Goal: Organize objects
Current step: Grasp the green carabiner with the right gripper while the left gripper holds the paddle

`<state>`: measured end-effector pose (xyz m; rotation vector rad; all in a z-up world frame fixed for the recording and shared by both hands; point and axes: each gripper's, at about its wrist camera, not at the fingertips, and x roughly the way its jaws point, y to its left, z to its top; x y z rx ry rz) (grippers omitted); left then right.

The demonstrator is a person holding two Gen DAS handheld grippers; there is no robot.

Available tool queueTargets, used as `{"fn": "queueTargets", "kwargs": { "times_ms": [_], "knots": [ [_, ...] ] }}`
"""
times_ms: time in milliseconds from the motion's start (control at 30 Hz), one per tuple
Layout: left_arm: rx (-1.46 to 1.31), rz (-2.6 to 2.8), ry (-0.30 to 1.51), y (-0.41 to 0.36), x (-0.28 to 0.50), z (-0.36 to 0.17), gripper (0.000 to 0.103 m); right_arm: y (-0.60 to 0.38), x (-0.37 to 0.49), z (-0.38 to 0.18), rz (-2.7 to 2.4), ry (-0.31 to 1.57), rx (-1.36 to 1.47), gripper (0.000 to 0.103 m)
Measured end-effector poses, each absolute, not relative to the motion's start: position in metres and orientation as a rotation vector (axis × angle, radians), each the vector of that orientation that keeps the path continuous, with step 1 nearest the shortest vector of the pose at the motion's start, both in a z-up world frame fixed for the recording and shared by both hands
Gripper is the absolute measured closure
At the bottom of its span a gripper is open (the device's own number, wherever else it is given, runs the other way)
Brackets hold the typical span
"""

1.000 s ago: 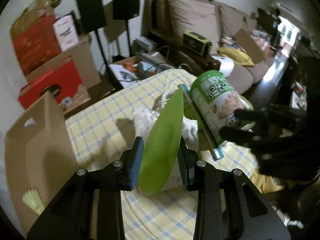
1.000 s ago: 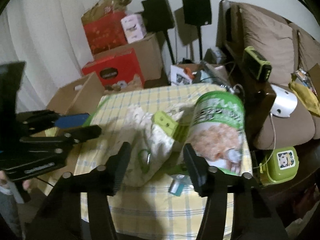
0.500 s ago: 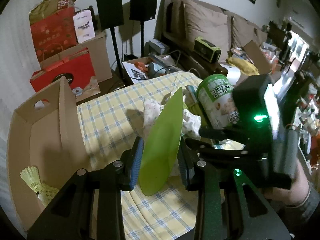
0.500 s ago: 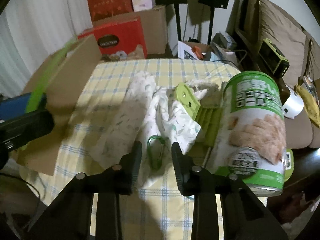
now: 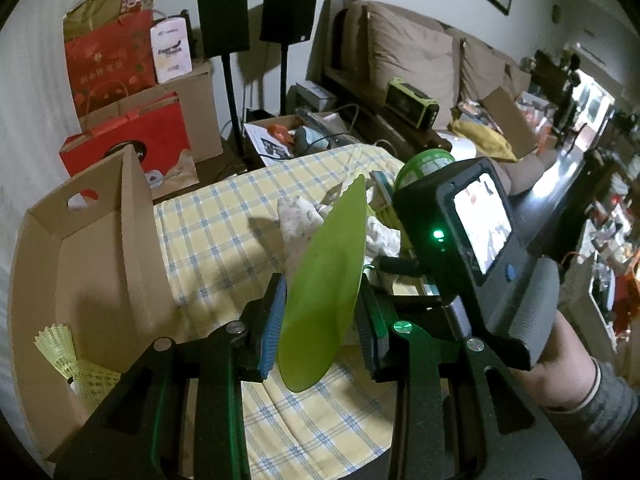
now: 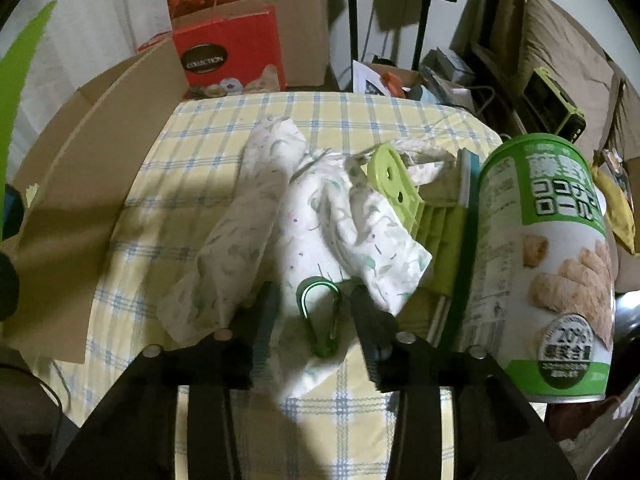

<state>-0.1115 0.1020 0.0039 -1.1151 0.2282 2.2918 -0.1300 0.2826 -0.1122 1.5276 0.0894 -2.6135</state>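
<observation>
Down toward the green clip [image 6: 320,318] my right claw [image 6: 312,320] has dropped since a second ago, and its jaws are opening with the clip lying between them on the white cloth [image 6: 304,216], beside the big can [image 6: 544,264]. My left claw [image 5: 320,320] grips the green plate [image 5: 326,292] near the box [image 5: 92,264].

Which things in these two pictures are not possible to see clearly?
- Left wrist view: the green tin is mostly hidden behind the right gripper's body.
- Right wrist view: the green disc is cut by the left edge.
- Right wrist view: the tin's small print is blurred.
</observation>
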Motion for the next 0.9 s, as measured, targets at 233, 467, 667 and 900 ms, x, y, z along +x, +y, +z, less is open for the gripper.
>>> {"fn": "queueTargets", "kwargs": {
  "times_ms": [233,467,667,900],
  "knots": [
    [-1.114,2.284,0.215,0.102,-0.11,0.003,0.072,0.292,-0.133,-0.114,-2.595,0.013,1.519,0.048],
    [-1.124,2.278,0.21,0.104,-0.108,0.002,0.072,0.296,-0.131,-0.11,-2.553,-0.053,1.509,0.083],
    [-1.119,2.282,0.206,0.104,-0.105,0.004,0.072,0.298,-0.127,-0.106,-2.548,-0.097,1.493,0.084],
    [-1.119,2.284,0.2,0.104,-0.104,0.004,0.072,0.295,-0.112,-0.072,-2.579,-0.109,1.384,0.084]
  ]
}}
